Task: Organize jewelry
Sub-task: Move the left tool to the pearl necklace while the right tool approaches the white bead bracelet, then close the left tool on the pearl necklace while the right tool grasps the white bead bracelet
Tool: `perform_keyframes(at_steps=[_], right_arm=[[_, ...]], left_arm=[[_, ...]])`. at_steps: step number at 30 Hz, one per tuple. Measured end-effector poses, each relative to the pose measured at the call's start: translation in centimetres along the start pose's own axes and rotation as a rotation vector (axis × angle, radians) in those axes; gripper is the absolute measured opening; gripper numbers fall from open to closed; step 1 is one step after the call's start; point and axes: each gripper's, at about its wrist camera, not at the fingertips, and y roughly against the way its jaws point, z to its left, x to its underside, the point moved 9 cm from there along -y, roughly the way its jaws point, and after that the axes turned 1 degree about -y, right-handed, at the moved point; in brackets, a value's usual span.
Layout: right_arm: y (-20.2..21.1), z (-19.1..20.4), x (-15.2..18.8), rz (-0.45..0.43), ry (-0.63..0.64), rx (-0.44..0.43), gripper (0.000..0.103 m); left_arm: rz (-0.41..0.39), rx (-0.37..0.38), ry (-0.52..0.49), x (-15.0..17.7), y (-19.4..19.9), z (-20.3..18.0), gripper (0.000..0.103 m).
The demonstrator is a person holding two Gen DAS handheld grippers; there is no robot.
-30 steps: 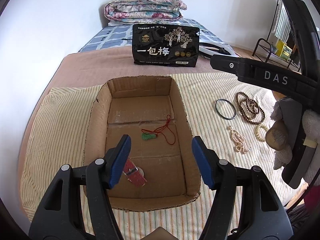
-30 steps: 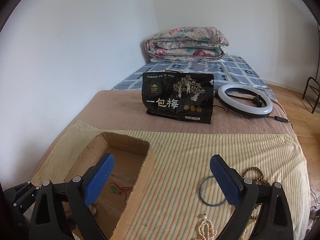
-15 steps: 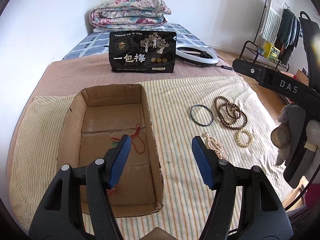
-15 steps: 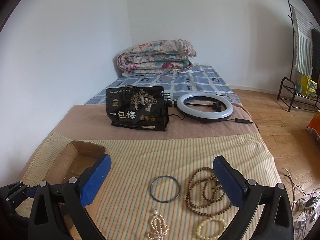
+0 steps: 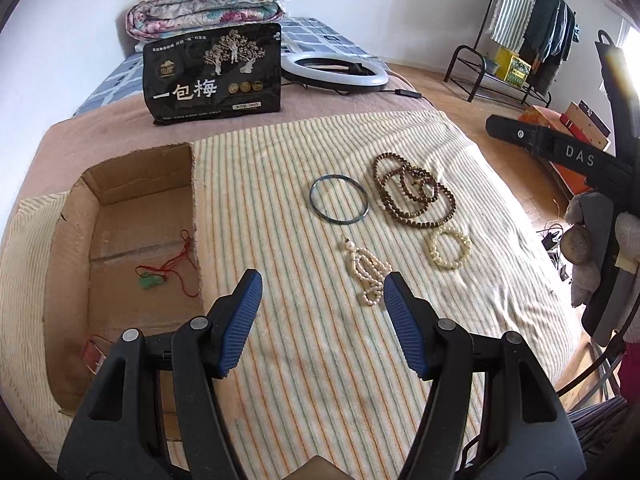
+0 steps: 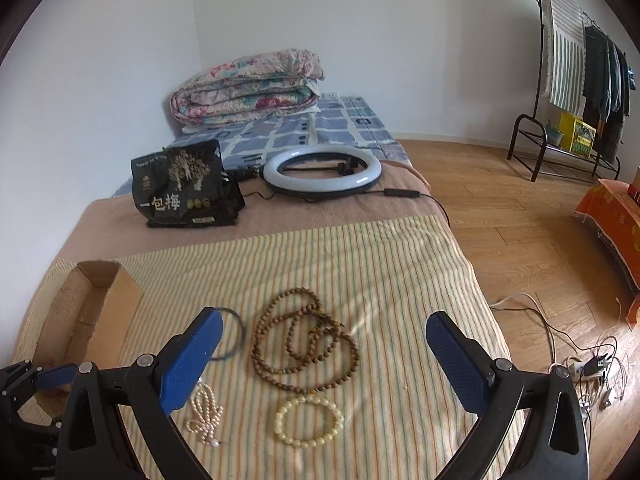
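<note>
On the striped cloth lie a dark bangle (image 5: 339,199), a long brown bead necklace (image 5: 414,195) (image 6: 306,340), a cream bead bracelet (image 5: 449,248) (image 6: 309,421) and a small pearl string (image 5: 368,272) (image 6: 205,412). A shallow cardboard box (image 5: 66,240) at the left holds a green pendant on a red cord (image 5: 150,281) and a red item (image 5: 94,350). My left gripper (image 5: 322,300) hangs open just short of the pearl string, nothing between its fingers. My right gripper (image 6: 324,344) stands wide open over the brown necklace and holds nothing.
A black snack bag (image 5: 214,74) stands at the back of the bed, with a ring light (image 5: 334,69) and a folded quilt (image 5: 208,2) behind it. To the right are the bed's edge, wooden floor, cables (image 6: 592,368) and a clothes rack (image 6: 568,92).
Both grippers have swung to the right, away from the cardboard box and over the jewelry on the cloth. Both stay open and empty.
</note>
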Motion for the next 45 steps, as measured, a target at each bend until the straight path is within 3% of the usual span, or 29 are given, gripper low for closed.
perform_keyframes(at_steps=[5, 14, 18, 28, 34, 38, 42, 45], right_arm=[[-2.2, -1.7, 4.1, 0.146, -0.001, -0.011, 0.102], [-5.6, -3.9, 9.3, 0.332, -0.007, -0.005, 0.087], [-6.4, -4.4, 10.1, 0.369, -0.031, -0.017, 0.078], [-7.4, -3.3, 10.1, 0.390, -0.021, -0.029, 0.069], [-8.2, -2.5, 10.8, 0.422, 0.006, -0.029, 0.060], [-8.4, -1.8, 11.6, 0.430, 0.061, -0.002, 0.056], [-8.0, -1.2, 11.6, 0.430, 0.085, -0.012, 0.034], [-7.8, -0.7, 11.7, 0.428, 0.099, -0.031, 0.019]], left_arm=[[0.044, 0.031, -0.004, 0.7, -2.0, -1.8, 0.065], [0.135, 0.054, 0.001, 2.4, -6.0, -3.8, 0.065], [0.147, 0.052, 0.002, 2.3, -7.4, -4.4, 0.065], [0.180, 0.008, 0.074, 1.9, -11.4, -3.4, 0.060], [0.174, -0.016, 0.006, 1.8, -12.2, -3.9, 0.060], [0.155, -0.063, -0.034, 1.8, -12.1, -3.6, 0.043], [0.139, -0.066, -0.005, 1.6, -11.9, -2.6, 0.022], [0.132, -0.058, 0.006, 1.7, -11.8, -2.0, 0.013]])
